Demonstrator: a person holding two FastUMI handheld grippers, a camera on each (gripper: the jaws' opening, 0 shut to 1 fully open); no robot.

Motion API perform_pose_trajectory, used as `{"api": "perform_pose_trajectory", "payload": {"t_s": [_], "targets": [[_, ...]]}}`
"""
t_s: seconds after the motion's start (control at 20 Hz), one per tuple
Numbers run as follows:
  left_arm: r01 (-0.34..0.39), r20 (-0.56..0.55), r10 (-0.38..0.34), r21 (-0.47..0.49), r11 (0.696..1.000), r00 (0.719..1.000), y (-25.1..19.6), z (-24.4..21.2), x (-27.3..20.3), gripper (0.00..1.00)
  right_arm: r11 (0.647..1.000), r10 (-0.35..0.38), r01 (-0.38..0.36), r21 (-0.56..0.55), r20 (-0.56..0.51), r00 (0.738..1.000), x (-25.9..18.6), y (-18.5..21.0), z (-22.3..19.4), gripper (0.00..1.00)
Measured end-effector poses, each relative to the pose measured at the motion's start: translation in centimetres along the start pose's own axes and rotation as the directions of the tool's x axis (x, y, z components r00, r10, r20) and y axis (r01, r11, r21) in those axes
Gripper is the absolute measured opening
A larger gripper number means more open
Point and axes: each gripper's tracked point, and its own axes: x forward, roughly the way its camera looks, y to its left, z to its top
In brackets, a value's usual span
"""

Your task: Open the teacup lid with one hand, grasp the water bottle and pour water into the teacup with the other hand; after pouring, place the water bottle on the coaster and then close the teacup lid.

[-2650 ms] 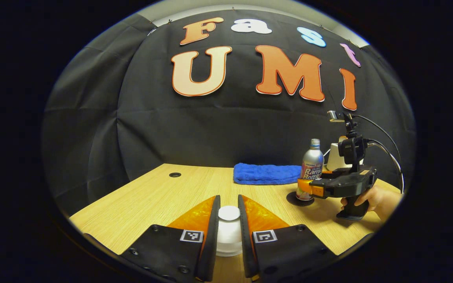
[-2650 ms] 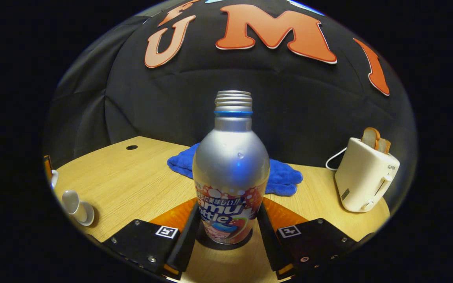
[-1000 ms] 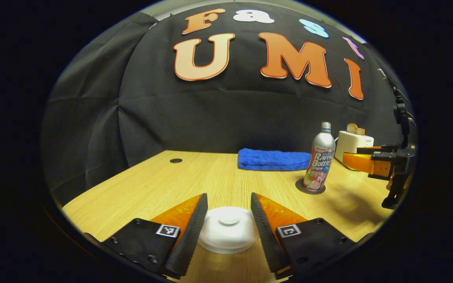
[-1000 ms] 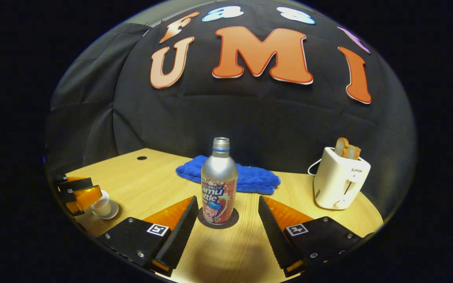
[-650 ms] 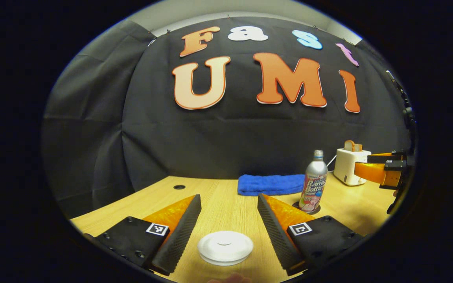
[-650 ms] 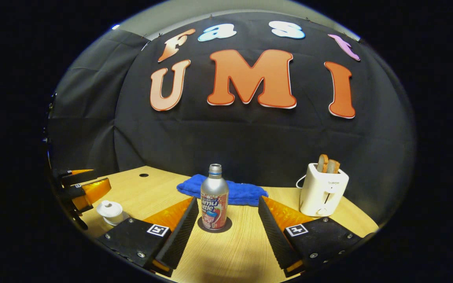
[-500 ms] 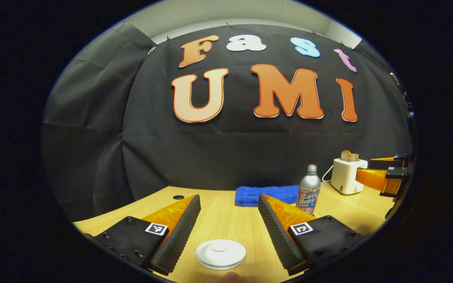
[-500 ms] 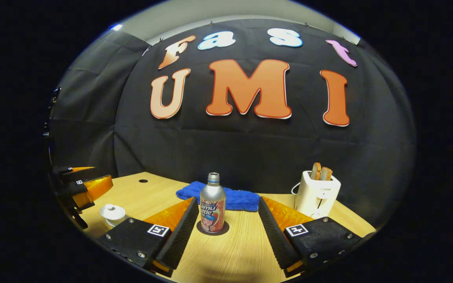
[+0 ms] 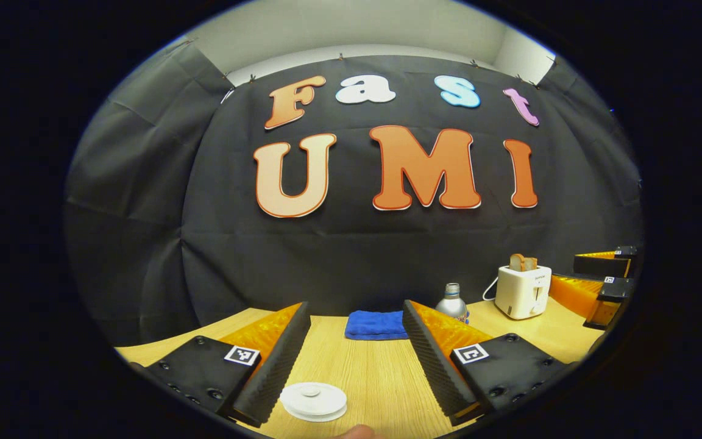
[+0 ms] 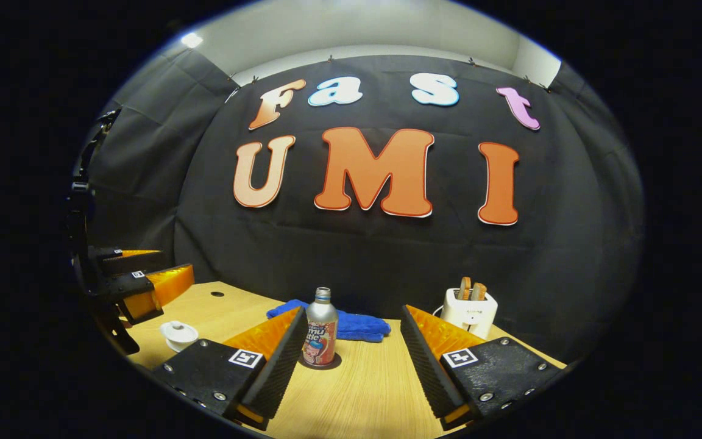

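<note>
The white teacup [image 9: 314, 400], its lid on, sits on the wooden table [image 9: 375, 378] low between the fingers of my left gripper [image 9: 357, 360], which is open and raised clear of it. The silver water bottle [image 10: 320, 335] stands upright on a dark round coaster [image 10: 320, 363]. My right gripper [image 10: 354, 360] is open and pulled back from the bottle. In the right gripper view the lidded teacup [image 10: 178, 334] sits at the left under the left gripper [image 10: 171, 263]. The bottle's top [image 9: 451, 302] peeks over a finger, and the right gripper [image 9: 564, 268] hangs at the far right.
A folded blue towel [image 10: 357, 326] lies behind the bottle near the wall. A white toaster [image 10: 468, 313] with bread slices stands at the back right. The towel [image 9: 377, 325] and toaster [image 9: 522, 291] appear again in the left gripper view. A fingertip [image 9: 351, 431] shows at the bottom edge.
The left gripper let go of the lid, now resting on the cup. The right gripper released the bottle on the coaster. Both opened wide, then drew back and up from the table.
</note>
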Motion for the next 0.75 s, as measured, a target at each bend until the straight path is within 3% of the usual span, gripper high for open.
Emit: {"api": "perform_pose_trajectory", "payload": {"t_s": [0.2, 0.6, 0.65, 0.75], "targets": [[-0.067, 0.049, 0.068, -0.003, 0.998, 0.997, 1.0, 0.6, -0.9, 1.00, 1.000, -0.005, 0.005, 0.011, 0.005, 1.000, -0.6, -0.3, -0.3, 0.92], [-0.063, 0.050, 0.063, 0.000, 0.998, 0.997, 0.7, 1.2, -1.9, 1.00, 1.000, -0.027, 0.027, 0.005, -0.011, 1.000, -1.4, -0.7, -0.6, 0.92], [-0.064, 0.052, 0.064, 0.001, 0.998, 0.997, 0.8, 1.3, -2.1, 0.94, 1.000, -0.029, 0.030, 0.005, -0.013, 0.999, -1.5, -0.8, -0.6, 0.92], [-0.071, 0.054, 0.071, 0.001, 0.997, 0.996, 1.1, 1.4, -2.4, 0.94, 0.999, -0.041, 0.041, 0.005, -0.018, 0.999, -1.8, -1.3, -0.8, 0.92]]}}
